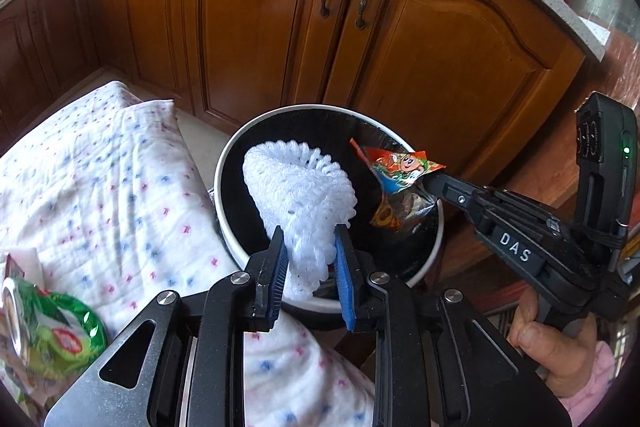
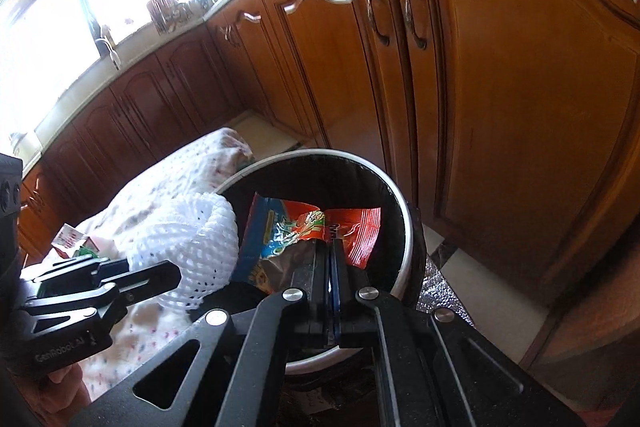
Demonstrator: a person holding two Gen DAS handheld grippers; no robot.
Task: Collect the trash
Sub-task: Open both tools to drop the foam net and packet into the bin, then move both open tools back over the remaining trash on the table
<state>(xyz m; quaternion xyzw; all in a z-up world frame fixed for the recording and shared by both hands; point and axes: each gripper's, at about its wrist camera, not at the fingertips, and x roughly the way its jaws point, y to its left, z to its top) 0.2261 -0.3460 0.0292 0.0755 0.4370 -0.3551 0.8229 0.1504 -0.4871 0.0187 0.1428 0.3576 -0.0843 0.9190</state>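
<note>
Beside kitchen cabinets (image 1: 256, 27), both grippers hold trash over the bin (image 1: 434, 243) (unreleased): left gripper (image 1: 310, 247) fingers pinch foam net (image 1: 300, 195), right gripper (image 2: 332, 259) pinches snack wrapper (image 2: 304, 231); green packet (image 1: 68, 335) remains.

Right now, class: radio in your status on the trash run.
Left gripper shut on white foam net, right gripper shut on snack wrapper. Both over bin. Nothing blocking.

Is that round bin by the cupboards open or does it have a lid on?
Open. The bin shows its white rim and dark inside, with no lid visible; foam net and snack wrapper hang above the opening.
</note>
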